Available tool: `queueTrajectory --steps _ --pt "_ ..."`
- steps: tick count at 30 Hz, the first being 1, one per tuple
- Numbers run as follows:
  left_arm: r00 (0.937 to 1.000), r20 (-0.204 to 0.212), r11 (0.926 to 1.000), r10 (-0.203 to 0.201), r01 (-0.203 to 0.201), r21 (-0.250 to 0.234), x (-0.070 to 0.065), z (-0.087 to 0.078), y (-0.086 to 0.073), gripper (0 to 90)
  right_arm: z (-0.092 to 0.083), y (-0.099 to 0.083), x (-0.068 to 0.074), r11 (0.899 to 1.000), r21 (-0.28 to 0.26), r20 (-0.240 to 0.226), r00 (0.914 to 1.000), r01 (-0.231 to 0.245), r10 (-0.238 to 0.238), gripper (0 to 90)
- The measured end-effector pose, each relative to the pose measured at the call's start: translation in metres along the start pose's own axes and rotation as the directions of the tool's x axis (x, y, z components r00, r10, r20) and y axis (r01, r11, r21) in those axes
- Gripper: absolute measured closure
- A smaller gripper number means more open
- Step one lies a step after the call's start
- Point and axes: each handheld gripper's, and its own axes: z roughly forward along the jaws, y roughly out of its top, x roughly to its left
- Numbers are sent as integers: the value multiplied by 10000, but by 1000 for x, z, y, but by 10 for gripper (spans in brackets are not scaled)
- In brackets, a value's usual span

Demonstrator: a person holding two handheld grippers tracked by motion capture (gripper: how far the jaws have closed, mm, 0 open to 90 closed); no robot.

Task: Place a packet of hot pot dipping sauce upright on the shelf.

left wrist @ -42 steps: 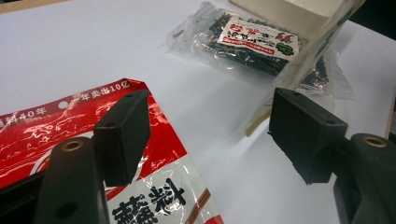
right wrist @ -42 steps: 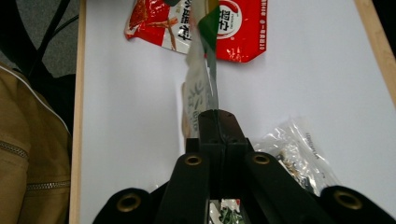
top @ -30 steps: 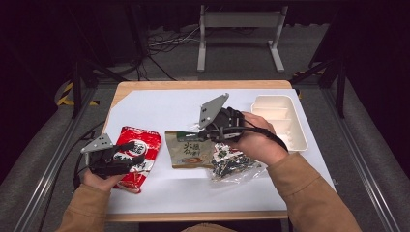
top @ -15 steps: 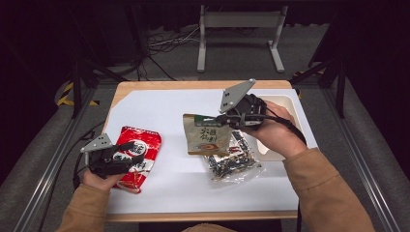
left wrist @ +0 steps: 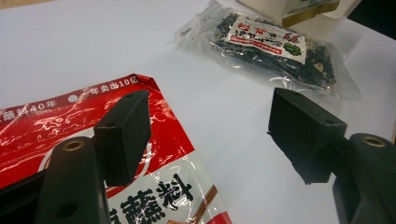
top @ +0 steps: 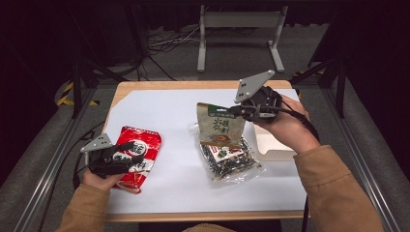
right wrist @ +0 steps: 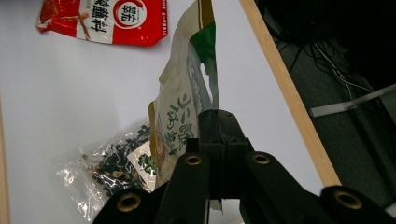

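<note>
Beige pouch (top: 220,126) hangs clamped in right tongs (top: 238,110) (left tongs (left wrist: 210,128) gaping).

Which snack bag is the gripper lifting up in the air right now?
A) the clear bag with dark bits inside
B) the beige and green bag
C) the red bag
B: the right gripper is clamped shut on the top edge of the beige and green bag, which hangs off the table, while the red bag and the clear bag lie flat on the white tabletop.
</note>
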Motion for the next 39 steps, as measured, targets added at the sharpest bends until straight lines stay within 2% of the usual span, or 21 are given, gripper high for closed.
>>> queueTrajectory --steps 12,19,23,30,39 --pt "9992 -397 10000 -77 77 11 -2 -15 -11 299 -13 -16 -21 9996 105 480 9985 -270 265 900" --pt "9972 -718 9998 -187 182 -69 -6 -27 -20 297 -21 -28 -39 9989 17 799 9957 -471 469 900" --pt "9965 -812 9997 -212 203 -113 -7 -30 -23 294 -24 -35 -48 9991 58 914 9949 -429 422 900" --pt "9957 -884 9996 -286 277 -111 -7 -34 -26 292 -30 -46 -63 9984 242 1175 9919 -520 489 900" --pt "9958 -855 9994 -322 312 -129 -7 -31 -25 290 -29 -66 -85 9946 363 1449 9853 -972 910 900"
